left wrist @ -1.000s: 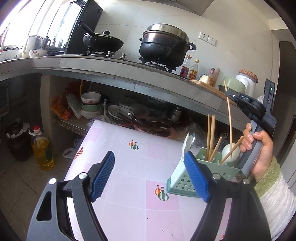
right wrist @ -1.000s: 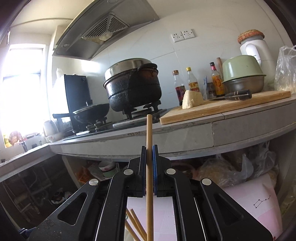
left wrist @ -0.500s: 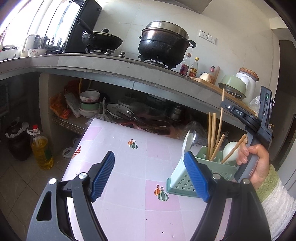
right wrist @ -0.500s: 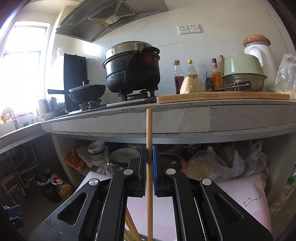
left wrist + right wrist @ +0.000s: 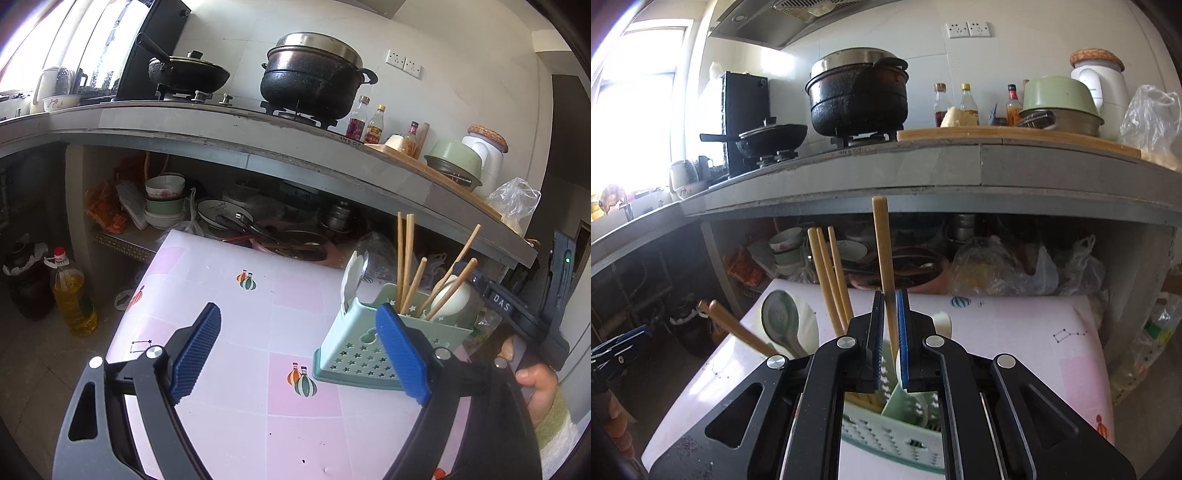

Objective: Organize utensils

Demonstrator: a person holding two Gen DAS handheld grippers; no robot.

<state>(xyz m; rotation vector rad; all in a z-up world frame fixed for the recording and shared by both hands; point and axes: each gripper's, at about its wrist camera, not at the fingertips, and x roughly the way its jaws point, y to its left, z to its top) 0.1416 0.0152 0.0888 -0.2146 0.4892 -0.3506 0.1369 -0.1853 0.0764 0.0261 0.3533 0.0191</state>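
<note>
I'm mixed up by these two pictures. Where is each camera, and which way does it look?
Left wrist: sits on the left tongs, opening and empty, looking across the pink table; the other hand shows.
Right wrist: sits on the right tongs, opening around a chopstick, looking at the counter.
Both see the utensil holder and black pot.

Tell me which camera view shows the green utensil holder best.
The left wrist view: the utensil holder shows its whole star-holed front on the table. In the right wrist view the right hand-held gripper hides most of it.
</note>
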